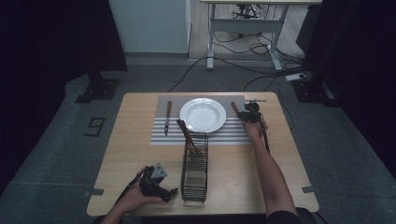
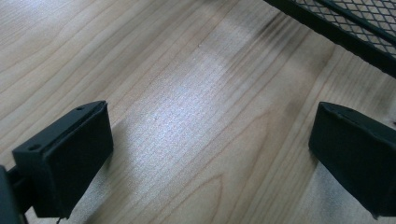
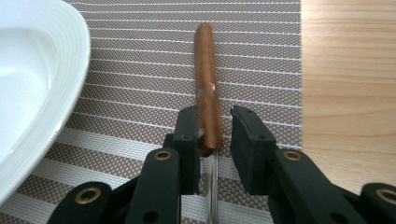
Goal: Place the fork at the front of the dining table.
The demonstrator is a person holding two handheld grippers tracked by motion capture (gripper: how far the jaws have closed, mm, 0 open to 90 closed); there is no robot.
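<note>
Table (image 1: 140,177), striped placemat (image 3: 140,70) and white plate (image 3: 37,70) are set, and a wooden-handled utensil (image 3: 208,88) is laid on the mat just right of the plate. It lies between the slightly parted jaws of the right gripper (image 3: 212,140), one pad against the handle, the other apart, so it could be dragged askew if the gripper is lifted unevenly. The left gripper (image 2: 210,154) is held open over bare wood beside the wire basket (image 2: 355,23).

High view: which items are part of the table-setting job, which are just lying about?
In the job: wooden-handled utensil between the right gripper pads, white round plate, striped placemat, black wire caddy, wooden-handled knife.
Lying about: power strip, floor cables, desk frame.
</note>
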